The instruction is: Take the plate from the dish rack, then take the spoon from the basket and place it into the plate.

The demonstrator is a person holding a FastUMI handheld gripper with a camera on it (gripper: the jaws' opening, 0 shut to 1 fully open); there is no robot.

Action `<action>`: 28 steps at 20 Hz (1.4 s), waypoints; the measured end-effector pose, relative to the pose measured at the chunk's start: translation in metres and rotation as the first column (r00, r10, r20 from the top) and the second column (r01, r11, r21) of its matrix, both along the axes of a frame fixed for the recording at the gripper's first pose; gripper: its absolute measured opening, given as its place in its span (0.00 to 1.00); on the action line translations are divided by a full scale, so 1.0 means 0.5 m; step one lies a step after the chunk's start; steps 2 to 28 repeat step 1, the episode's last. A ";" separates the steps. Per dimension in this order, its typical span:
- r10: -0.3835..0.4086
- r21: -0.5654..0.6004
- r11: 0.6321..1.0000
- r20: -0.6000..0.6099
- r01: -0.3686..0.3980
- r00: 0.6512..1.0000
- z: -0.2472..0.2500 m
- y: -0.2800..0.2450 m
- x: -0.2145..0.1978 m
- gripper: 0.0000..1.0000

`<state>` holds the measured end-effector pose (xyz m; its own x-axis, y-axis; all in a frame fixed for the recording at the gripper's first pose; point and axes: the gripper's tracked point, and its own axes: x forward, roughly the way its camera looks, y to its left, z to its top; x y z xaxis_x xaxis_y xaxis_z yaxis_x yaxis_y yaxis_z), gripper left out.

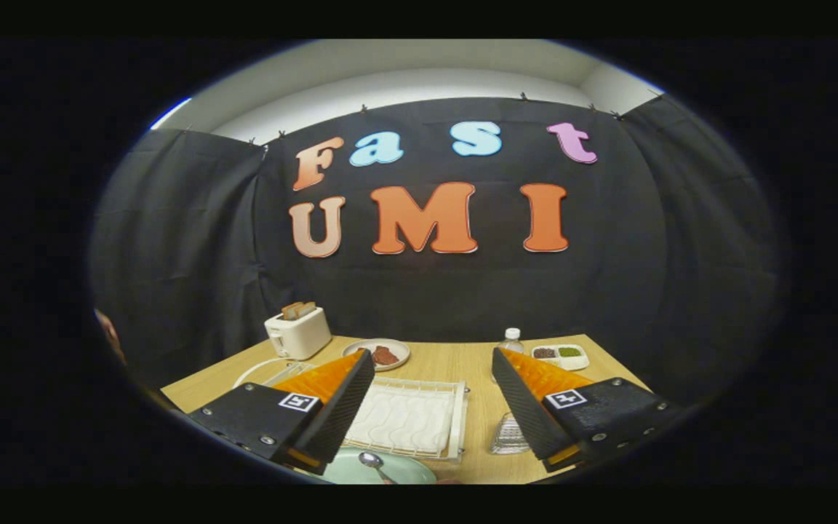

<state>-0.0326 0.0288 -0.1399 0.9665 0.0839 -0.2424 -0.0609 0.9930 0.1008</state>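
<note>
A pale green plate (pixel 397 469) lies on the wooden table (pixel 463 364), low between my fingers and close to me. A metal spoon (pixel 373 463) rests in the plate, bowl up, its handle running toward me. My gripper (pixel 433 358) is open and raised above the table, nothing between its fingers. Just beyond the plate sits a white dish rack (pixel 408 418), a flat tray with a ribbed mat, seen between the fingers.
A white toaster (pixel 298 332) with bread stands at the back left. A small plate with dark food (pixel 377 354) sits behind the rack. A water bottle (pixel 511 340), a white two-part dish (pixel 560 355) and a clear glass (pixel 509 435) stand on the right.
</note>
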 end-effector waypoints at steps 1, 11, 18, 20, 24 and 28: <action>0.003 0.000 1.000 0.003 -0.003 1.000 0.004 0.000 0.001 0.97; 0.003 0.000 1.000 0.003 -0.003 1.000 0.004 0.000 0.001 0.97; 0.003 0.000 1.000 0.003 -0.003 1.000 0.004 0.000 0.001 0.97; 0.003 0.000 1.000 0.003 -0.003 1.000 0.004 0.000 0.001 0.97; 0.003 0.000 1.000 0.003 -0.003 1.000 0.004 0.000 0.001 0.97; 0.003 0.000 1.000 0.003 -0.003 1.000 0.004 0.000 0.001 0.97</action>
